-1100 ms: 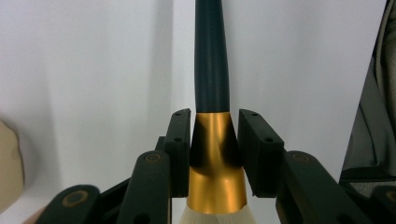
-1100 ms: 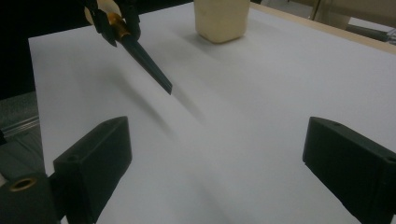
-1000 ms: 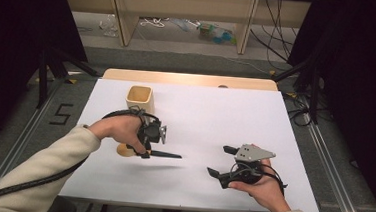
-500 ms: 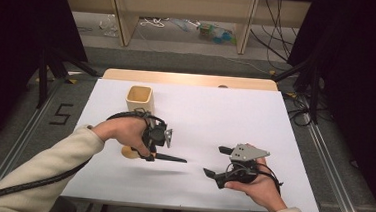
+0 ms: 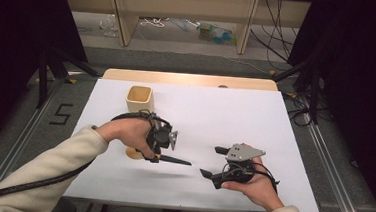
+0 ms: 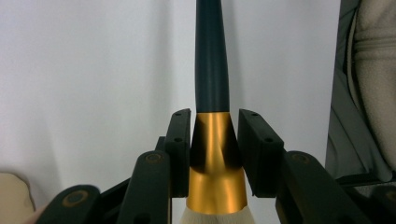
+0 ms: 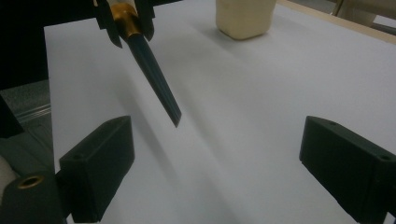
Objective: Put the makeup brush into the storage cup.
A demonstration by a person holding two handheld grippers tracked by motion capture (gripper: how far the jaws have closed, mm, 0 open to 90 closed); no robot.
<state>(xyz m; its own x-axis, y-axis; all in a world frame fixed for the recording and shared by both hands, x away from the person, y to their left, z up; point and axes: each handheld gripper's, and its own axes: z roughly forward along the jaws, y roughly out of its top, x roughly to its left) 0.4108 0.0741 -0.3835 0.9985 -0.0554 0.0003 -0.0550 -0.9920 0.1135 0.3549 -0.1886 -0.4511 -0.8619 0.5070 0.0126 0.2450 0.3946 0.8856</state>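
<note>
A brush with a dark handle [image 5: 174, 160], gold ferrule [image 6: 215, 158] and pale bristles [image 5: 133, 153] is held level just above the white table [image 5: 225, 113], handle pointing right. My left gripper [image 5: 153, 156] is shut on the ferrule, its pads [image 6: 180, 140] pressing both sides. My right gripper [image 5: 213, 162] is open and holds nothing, with its jaws facing the handle's tip a short gap away. In the right gripper view the handle [image 7: 154, 74] slants down toward the space between the open jaws of the right gripper [image 7: 219, 172].
A cream square cup [image 5: 140, 98] stands upright at the back left of the table, also in the right gripper view as the cup [image 7: 243, 16]. A wooden edge [image 5: 188, 79] runs along the far side. Cables and shelving lie on the floor beyond.
My left gripper has carried the brush slightly right and toward the front. My right gripper has shifted a little left, closing the gap to the handle's tip.
</note>
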